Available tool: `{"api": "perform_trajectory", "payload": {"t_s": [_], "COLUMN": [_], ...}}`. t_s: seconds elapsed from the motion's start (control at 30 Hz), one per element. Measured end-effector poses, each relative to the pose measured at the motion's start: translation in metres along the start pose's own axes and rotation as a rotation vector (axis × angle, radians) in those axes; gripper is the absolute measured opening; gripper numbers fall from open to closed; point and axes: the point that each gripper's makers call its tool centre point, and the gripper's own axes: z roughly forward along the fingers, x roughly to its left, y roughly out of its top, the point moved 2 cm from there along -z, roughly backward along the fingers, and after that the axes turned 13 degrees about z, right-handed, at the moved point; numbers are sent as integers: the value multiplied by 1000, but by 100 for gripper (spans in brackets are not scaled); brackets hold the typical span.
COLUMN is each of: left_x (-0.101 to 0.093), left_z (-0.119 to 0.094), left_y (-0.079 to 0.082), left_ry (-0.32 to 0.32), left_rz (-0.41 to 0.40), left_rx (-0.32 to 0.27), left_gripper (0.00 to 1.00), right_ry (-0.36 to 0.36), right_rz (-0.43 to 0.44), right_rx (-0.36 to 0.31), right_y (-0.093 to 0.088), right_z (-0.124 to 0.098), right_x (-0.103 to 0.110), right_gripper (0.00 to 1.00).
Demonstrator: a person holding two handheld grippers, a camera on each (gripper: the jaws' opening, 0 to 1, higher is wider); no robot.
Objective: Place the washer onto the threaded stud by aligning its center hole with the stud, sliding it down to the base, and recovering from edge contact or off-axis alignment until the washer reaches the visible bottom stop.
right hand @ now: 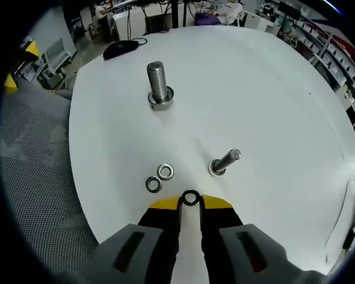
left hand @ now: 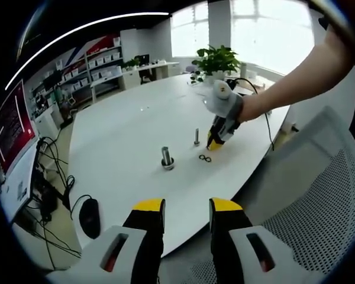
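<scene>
a dark washer (right hand: 190, 197) sits pinched between the yellow tips of the right gripper (right hand: 190, 204), just beside the small threaded stud (right hand: 225, 161), which stands on the white table (right hand: 272, 100) with its base on the surface. two more washers (right hand: 159, 178) lie flat and touching each other on the table, on the other side of the gripper tips from that stud, so three washers in all. a second, thicker threaded stud (right hand: 158, 84) stands farther out, well apart from the small one, making two studs. open bare tabletop spreads around both studs, and the table's curved edge runs near the loose washers. in the left gripper view the left gripper (left hand: 187, 208) hangs off the table edge, jaws parted and holding nothing, well apart from the small stud (left hand: 196, 136); a computer mouse (left hand: 89, 217) lies by that edge.
</scene>
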Motion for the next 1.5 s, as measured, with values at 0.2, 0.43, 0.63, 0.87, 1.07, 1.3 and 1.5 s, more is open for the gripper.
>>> {"api": "perform_trajectory", "payload": {"t_s": [0.2, 0.43, 0.63, 0.87, 1.07, 1.3, 1.5], "left_x": [0, 0, 0, 1, 1, 0, 1], "left_z": [0, 0, 0, 0, 0, 0, 0], "left_y": [0, 0, 0, 1, 0, 0, 0], "left_ry": [-3, -2, 2, 3, 3, 0, 1], "left_rz": [1, 1, 1, -1, -2, -1, -2], "left_rx": [2, 0, -3, -5, -5, -2, 0], "left_gripper": [28, 28, 28, 28, 28, 28, 28], "right_ry": [-2, -12, -27, -37, -51, -51, -49], "right_rz": [29, 50, 68, 68, 58, 32, 17], "right_rx": [-26, -59, -96, -121, -188, -223, -225], "right_y": [6, 11, 17, 23, 35, 46, 49], "right_z": [-6, -16, -27, -34, -43, -47, -44], "right_x": [-2, -9, -17, -21, -22, -21, -18], "right_gripper": [14, 14, 14, 14, 14, 14, 14]}}
